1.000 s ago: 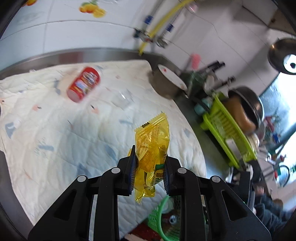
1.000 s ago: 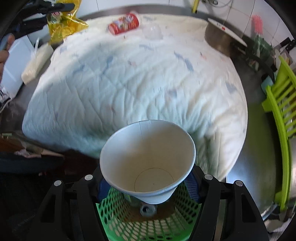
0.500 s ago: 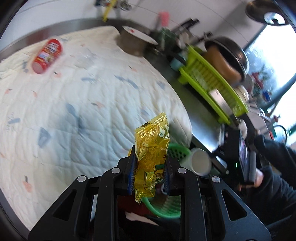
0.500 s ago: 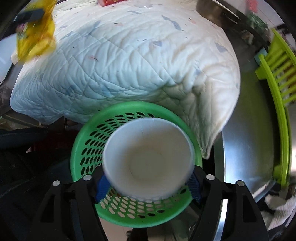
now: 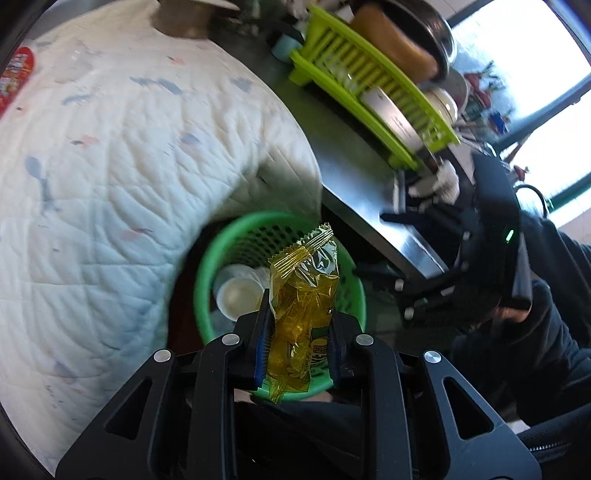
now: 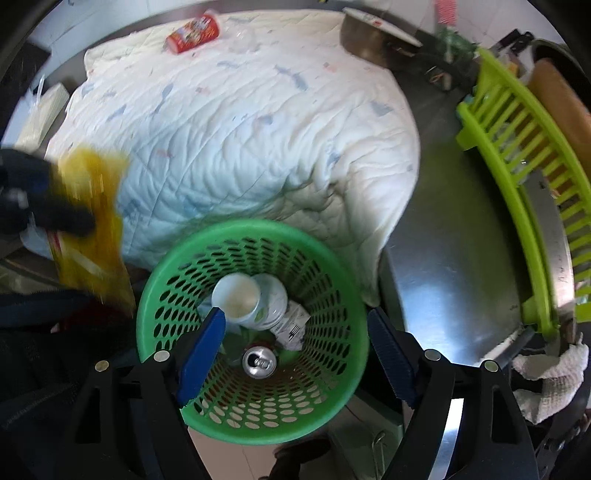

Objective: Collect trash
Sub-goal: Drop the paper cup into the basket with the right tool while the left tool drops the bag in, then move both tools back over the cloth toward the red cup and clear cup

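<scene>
My left gripper [image 5: 299,332] holds a yellow snack wrapper [image 5: 303,295] upright over the near rim of a green mesh basket [image 5: 207,258]. Its jaws are starting to open, with the pads still on the wrapper. My right gripper [image 6: 295,317] hangs above the same basket [image 6: 255,229], its jaws opening with nothing between them. Inside the basket lie a white paper cup [image 6: 240,299], crumpled paper and a drinks can [image 6: 259,362]. The wrapper [image 6: 92,206] shows blurred at the left of the right wrist view. A red can [image 6: 192,35] lies on the far side of the quilt.
A white quilt [image 6: 240,129] covers the counter, with a clear plastic cup [image 6: 243,37] beside the red can. To the right are bare steel counter [image 6: 443,240], a lime green dish rack [image 6: 517,155], a metal pot [image 6: 365,33] and a white rag [image 6: 546,373].
The paper cup left my right gripper and now lies in the basket; those jaws have spread. My left gripper swung with the wrapper from over the quilt to over the basket.
</scene>
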The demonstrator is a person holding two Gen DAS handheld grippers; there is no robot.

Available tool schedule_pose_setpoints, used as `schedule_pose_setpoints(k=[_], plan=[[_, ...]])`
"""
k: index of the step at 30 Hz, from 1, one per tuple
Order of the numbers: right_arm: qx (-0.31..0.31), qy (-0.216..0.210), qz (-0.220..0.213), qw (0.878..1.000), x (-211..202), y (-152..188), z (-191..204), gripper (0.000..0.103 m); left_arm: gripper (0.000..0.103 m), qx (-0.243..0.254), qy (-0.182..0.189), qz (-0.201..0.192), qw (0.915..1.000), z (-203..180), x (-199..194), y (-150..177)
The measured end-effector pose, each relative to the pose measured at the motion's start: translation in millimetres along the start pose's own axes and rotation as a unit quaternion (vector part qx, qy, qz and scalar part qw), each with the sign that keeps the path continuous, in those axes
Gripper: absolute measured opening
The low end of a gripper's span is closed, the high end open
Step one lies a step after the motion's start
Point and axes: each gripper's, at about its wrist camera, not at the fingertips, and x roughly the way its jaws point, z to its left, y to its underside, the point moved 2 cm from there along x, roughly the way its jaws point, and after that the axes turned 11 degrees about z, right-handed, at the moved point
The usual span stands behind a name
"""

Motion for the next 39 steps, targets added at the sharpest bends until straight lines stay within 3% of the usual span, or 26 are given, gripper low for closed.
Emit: schedule_pose_setpoints(k=[2,3,12,25,39], plan=[[0.006,-0.001,-0.010,1.000,-6.3,-2.5,-4.6,0.077,0.030,0.013,-0.003,0.011,0.9999,-8.7,7.8,1.8],[0.008,0.002,-0.017,1.000,-10.9,-3.8,-6.2,0.077,0.042,0.016,-0.003,0.015,0.9998,-11.6,10.3,1.9],[0.007,0.001,-0.050,0.999,-28.5,-23.5,-3.2,0.077,0.061,0.030,-0.009,0.015,0.9994,-19.2,8.3,9.1],[0.001,-0.024,-0.091,0.996,-38.9,-84.7,22.7,0.082,0.066,-0.011,-0.023,-0.024,0.9994,24.0,-27.3,16.1],[-0.003,-0.065,-0.114,0.991,-33.3,-162.9,52.7,0.082,0.071,-0.065,-0.098,-0.087,0.9893,89.9,-91.2,12.0]])
